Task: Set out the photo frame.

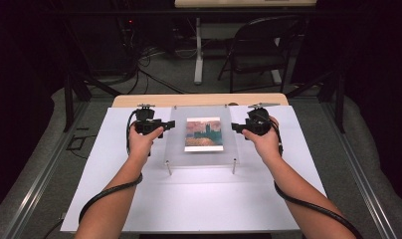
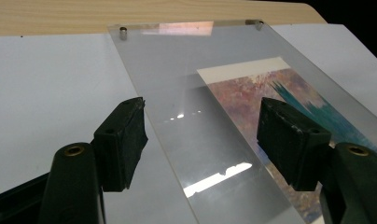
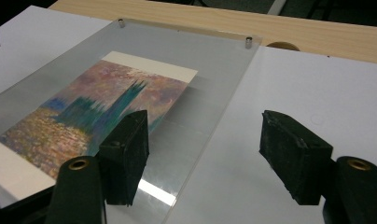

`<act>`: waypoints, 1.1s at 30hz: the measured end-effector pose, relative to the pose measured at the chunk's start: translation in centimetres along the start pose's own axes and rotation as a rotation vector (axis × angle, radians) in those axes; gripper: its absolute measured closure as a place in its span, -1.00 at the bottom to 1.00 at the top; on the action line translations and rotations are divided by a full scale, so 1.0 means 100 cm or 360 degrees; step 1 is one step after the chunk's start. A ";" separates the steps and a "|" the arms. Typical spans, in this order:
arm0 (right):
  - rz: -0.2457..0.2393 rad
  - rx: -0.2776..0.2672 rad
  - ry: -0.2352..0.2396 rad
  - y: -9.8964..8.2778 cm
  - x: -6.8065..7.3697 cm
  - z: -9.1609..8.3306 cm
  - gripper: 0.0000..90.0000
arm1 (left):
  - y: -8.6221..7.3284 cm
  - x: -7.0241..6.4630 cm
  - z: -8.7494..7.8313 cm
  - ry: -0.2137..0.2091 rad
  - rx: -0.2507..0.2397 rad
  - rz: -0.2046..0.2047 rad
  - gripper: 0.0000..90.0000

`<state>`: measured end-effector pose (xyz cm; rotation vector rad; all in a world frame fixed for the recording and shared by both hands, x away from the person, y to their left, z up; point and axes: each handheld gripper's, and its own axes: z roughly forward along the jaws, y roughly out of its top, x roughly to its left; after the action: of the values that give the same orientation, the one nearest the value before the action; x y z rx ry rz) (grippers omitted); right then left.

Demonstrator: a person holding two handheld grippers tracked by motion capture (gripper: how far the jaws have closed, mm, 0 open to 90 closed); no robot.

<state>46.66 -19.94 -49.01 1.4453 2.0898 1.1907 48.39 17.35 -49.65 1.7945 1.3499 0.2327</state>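
Holding a claw in each hand, we flank the clear plate point(image 1: 203, 135) on the worktop point(image 1: 199, 199). Left claw point(image 1: 170, 124): jaws wide, straddling the plate's near edge, one jaw above bare sheet, the other above the print point(image 1: 204, 134). Right claw point(image 1: 235, 127): jaws wide, straddling the opposite edge, one jaw over the plate, the other over bare sheet. Neither claw grips anything. The print lies under the plate, between the two claws. Small posts point(image 1: 168, 167) stand at the plate's corners.
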 end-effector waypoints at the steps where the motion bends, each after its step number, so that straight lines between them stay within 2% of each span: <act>1: 0.0000 0.0000 0.0000 0.000 0.000 0.000 -0.28 | 0.000 0.000 0.000 0.0000 0.0000 0.0000 -0.28; 3: 0.0022 0.0006 0.0014 0.001 0.000 0.010 -0.28 | -0.001 0.001 0.006 -0.0012 0.0008 -0.0008 -0.28; 6: 0.0048 0.0003 0.0032 -0.001 0.000 0.019 -0.28 | -0.005 0.002 0.014 -0.0002 0.0027 0.0018 -0.28; 13: 0.0097 0.0035 0.0066 -0.010 0.001 0.037 -0.28 | -0.017 0.005 0.033 0.0017 0.0069 -0.0012 -0.28; 19: 0.0136 0.0074 0.0103 -0.014 0.003 0.047 -0.28 | -0.018 0.008 0.040 0.0016 0.0081 -0.0050 -0.28; 24: 0.0145 0.0093 0.0103 -0.014 0.003 0.052 -0.27 | -0.018 0.010 0.044 0.0001 0.0098 -0.0083 -0.28; 33: 0.0165 0.0121 0.0107 -0.011 0.001 0.059 -0.27 | -0.016 0.010 0.049 -0.0030 0.0112 -0.0091 -0.31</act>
<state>49.93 -17.32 -53.37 1.5858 2.1498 1.2260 50.57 15.79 -54.13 1.8084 1.4096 0.1390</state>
